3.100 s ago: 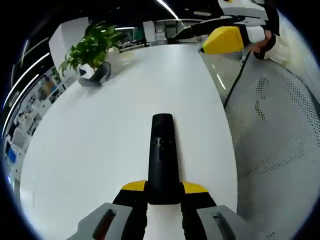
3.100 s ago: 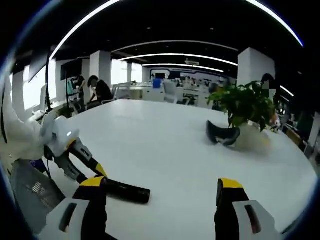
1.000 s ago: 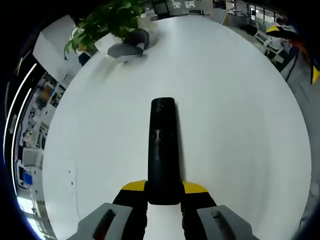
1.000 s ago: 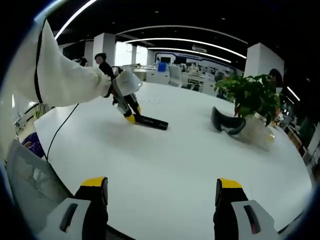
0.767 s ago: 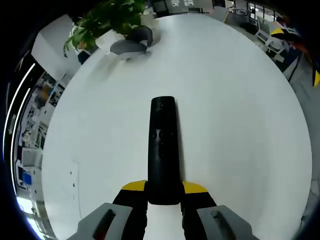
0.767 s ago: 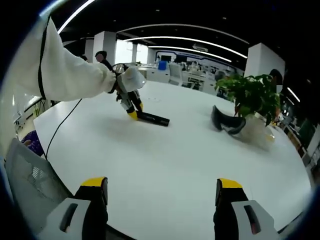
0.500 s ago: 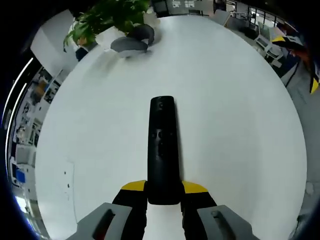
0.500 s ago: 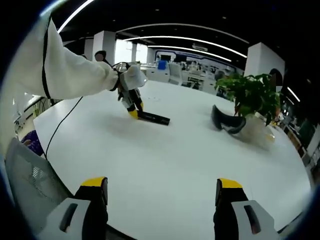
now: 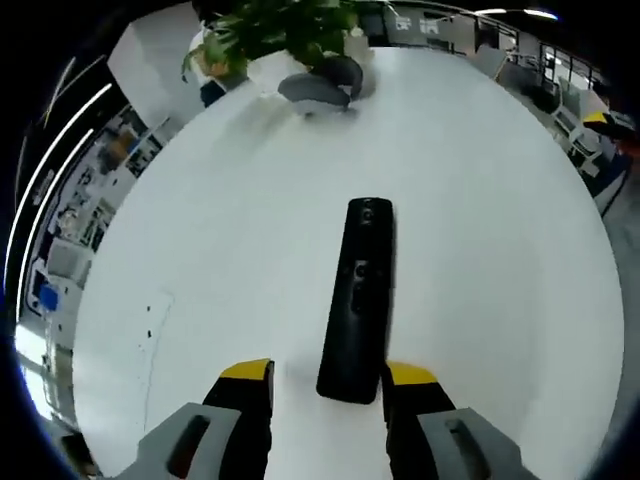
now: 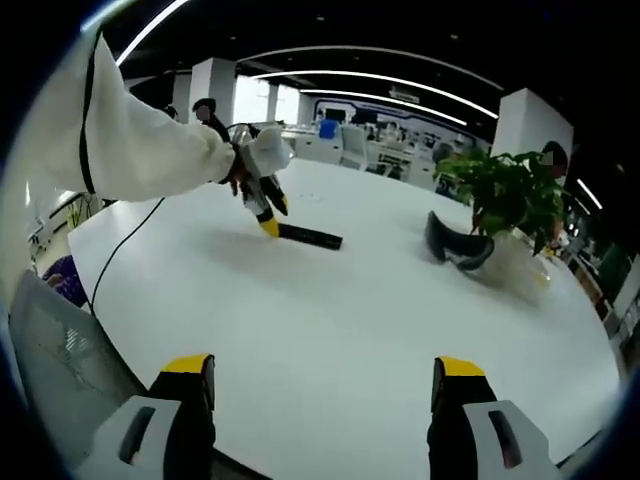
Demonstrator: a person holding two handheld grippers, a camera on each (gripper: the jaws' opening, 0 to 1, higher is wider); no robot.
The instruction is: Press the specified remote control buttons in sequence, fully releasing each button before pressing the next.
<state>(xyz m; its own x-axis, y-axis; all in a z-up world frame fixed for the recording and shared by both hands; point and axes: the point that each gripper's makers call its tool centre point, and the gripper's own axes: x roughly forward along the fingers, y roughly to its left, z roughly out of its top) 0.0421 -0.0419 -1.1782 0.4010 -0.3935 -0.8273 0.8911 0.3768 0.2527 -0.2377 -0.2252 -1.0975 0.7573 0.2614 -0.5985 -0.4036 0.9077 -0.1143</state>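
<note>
Left gripper view: the remote (image 9: pixel 361 295) lies flat on the white table (image 9: pixel 200 260), well in from every edge, buttons up, its near end between our left gripper (image 9: pixel 325 382) tips. The jaws are parted with a gap on each side, so we read them as released, not grasping. Best we keep the remote lying square and come down on one button with a single tip, then lift fully clear before the next. Toward the far edge sit a plant (image 9: pixel 290 25) and a dark headset (image 9: pixel 320 85), well apart from the remote, nothing in the way.

Right gripper view: our right gripper (image 10: pixel 325 385) hangs over the near edge, jaws wide apart, holding nothing. The remote (image 10: pixel 310 236) lies mid-table, left gripper (image 10: pixel 268 218) at its end. A cable (image 10: pixel 130 250) droops from the sleeve (image 10: pixel 140 150); we should keep it off the remote.
</note>
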